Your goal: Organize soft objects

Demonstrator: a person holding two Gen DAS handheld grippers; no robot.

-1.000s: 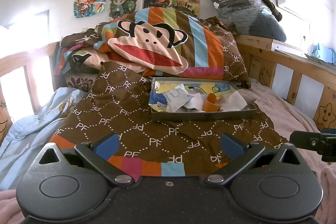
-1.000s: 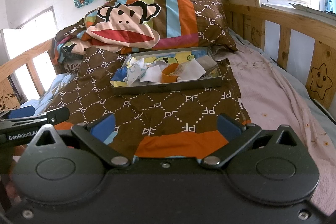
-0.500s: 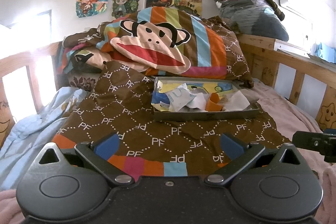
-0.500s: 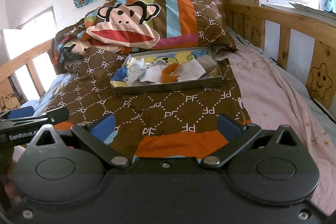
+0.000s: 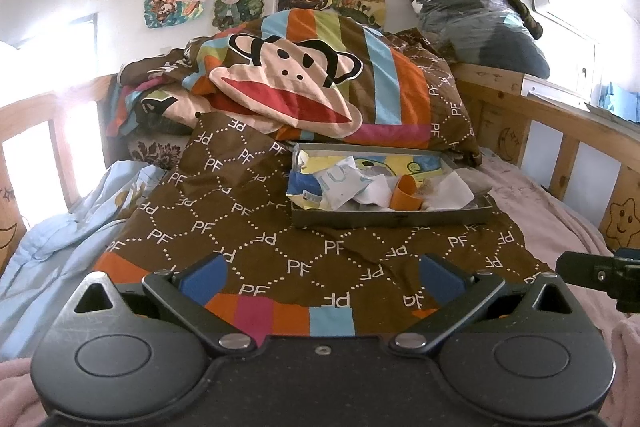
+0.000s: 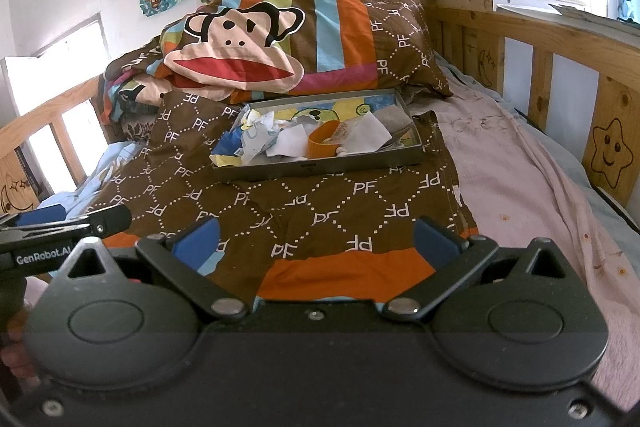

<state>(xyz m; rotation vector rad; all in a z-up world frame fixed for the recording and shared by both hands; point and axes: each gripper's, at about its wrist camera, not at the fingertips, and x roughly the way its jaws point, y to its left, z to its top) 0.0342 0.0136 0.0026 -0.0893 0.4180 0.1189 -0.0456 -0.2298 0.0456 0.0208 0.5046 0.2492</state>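
- Blue-padded fingers are your nearest landmark: on the left gripper point(image 5: 322, 277) and the right gripper point(image 6: 316, 241) the jaws stand spread wide with nothing between them — both released, both hovering over the near end of the brown patterned bedcover point(image 5: 256, 227).
- Between the tools and the goods lies only a bare stretch of that cover; neither gripper touches it or anything else.
- Farther on sits the shallow grey tray point(image 6: 320, 169), resting on the cover with its long axis running across your line of sight, left to right.
- Inside it you have the soft objects in a loose heap point(image 6: 280, 141) — crumpled white and blue pieces towards the left end, an orange band point(image 6: 324, 145) near the middle, flatter pale pieces to the right.
- From the left gripper the tray lies ahead and off to the right; from the right gripper it lies nearly straight ahead, a shade left. My judgement: the right hand has the straighter line in, and either one must travel forward and dip over the near wall.
- Beyond the tray, the monkey-face pillow point(image 5: 288, 83) leans up behind its far wall, so overshooting means pushing into bedding.
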